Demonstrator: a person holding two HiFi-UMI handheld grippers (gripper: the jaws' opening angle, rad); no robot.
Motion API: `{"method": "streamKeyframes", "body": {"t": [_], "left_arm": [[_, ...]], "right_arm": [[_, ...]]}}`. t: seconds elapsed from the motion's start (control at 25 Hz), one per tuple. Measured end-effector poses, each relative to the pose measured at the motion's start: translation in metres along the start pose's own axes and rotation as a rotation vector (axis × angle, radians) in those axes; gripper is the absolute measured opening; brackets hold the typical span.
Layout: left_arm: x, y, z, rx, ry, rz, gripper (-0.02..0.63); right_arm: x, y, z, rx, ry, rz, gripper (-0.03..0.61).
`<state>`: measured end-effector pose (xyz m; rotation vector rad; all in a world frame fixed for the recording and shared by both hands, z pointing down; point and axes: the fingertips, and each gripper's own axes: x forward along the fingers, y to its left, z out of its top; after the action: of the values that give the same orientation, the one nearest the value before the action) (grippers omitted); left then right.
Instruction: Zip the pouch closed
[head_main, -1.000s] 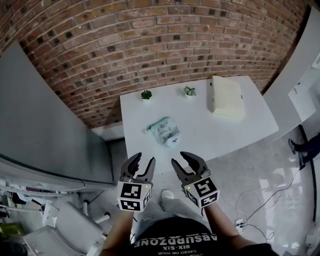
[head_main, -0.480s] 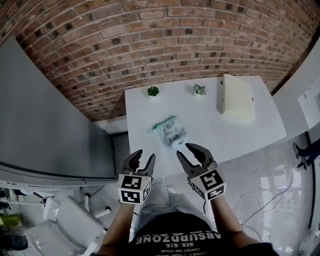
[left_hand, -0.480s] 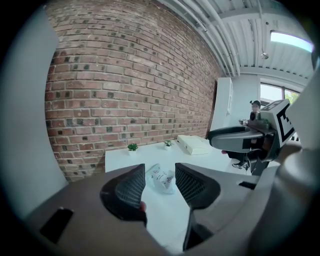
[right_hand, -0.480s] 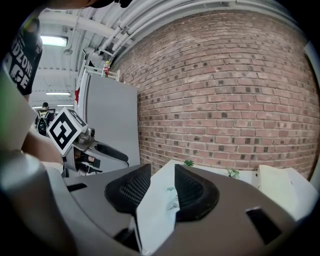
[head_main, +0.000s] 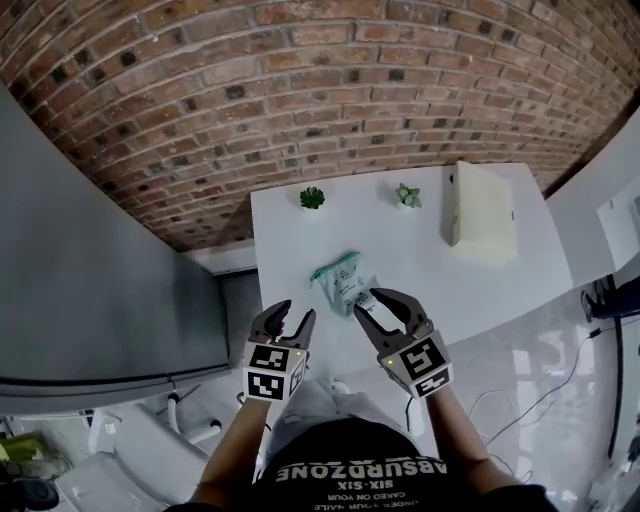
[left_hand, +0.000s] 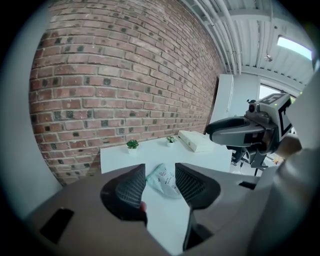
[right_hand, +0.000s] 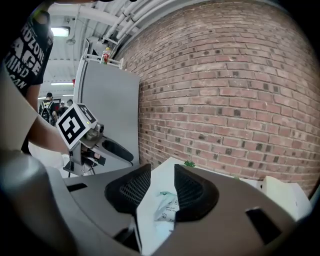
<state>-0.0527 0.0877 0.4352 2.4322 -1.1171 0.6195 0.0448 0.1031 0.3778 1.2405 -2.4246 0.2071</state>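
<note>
The pouch (head_main: 345, 282) lies near the front edge of the white worktop (head_main: 420, 250). The left tongs (head_main: 290, 320) and right tongs (head_main: 377, 306) hover just short of it, jaws apart and empty, the right tongs nearer the pouch.

Pale green pouch (head_main: 345, 283), flat on tbl

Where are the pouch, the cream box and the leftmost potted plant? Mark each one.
pouch (head_main: 343, 281): head view, middle of its printed face.
cream box (head_main: 484, 212): head view, middle of its top.
leftmost potted plant (head_main: 312, 196): head view, its green leaves.
</note>
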Motion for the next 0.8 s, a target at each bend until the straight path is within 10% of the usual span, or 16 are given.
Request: {"method": "streamKeyframes", "body": {"t": [0.8], "left_arm": [[0.092,0.055,-0.037,-0.005,0.197,-0.072,0.17]], "right_arm": [[0.113,-0.04,-0.022,-0.169,0.213,0.211,0.12]]}}
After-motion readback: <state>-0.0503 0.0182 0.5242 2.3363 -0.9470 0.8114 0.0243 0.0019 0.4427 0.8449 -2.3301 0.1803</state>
